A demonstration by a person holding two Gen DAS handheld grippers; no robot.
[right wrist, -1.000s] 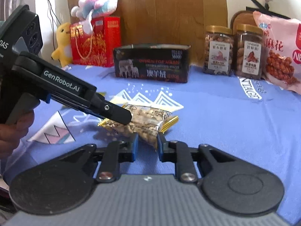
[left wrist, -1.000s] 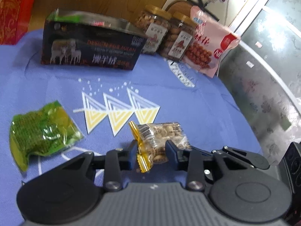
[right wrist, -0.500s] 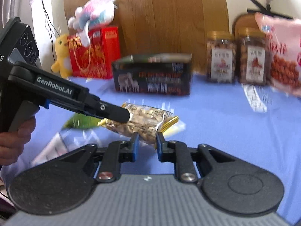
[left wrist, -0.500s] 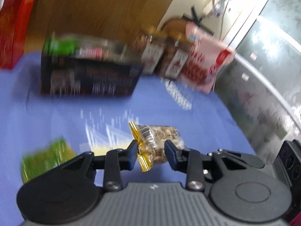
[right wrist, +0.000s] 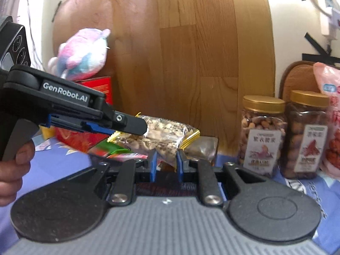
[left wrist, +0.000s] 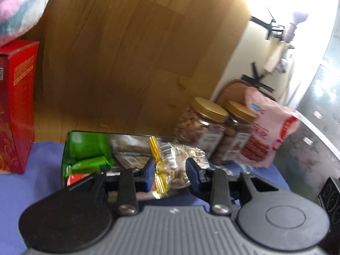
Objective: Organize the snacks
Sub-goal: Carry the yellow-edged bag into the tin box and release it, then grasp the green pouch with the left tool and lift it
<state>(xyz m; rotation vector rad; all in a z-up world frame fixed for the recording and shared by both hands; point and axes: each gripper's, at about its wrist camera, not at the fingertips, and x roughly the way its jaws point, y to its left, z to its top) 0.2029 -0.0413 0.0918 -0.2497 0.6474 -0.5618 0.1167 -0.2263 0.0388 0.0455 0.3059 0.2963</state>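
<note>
A red gift box (left wrist: 14,106) stands at the left edge of the blue tablecloth (left wrist: 40,161), a plush toy (right wrist: 82,53) on top of it. Just right, the open snack box (left wrist: 85,148) holds green packets (left wrist: 89,163). Above that box hangs the peanut packet (right wrist: 163,136), pinched from two sides: the left gripper (left wrist: 170,172) clamps its gold-edged end, the right gripper (right wrist: 165,163) clamps its lower edge. Further right, near the back edge, two nut jars (right wrist: 263,136) stand side by side, with a pink bag (left wrist: 269,129) touching the right one.
</note>
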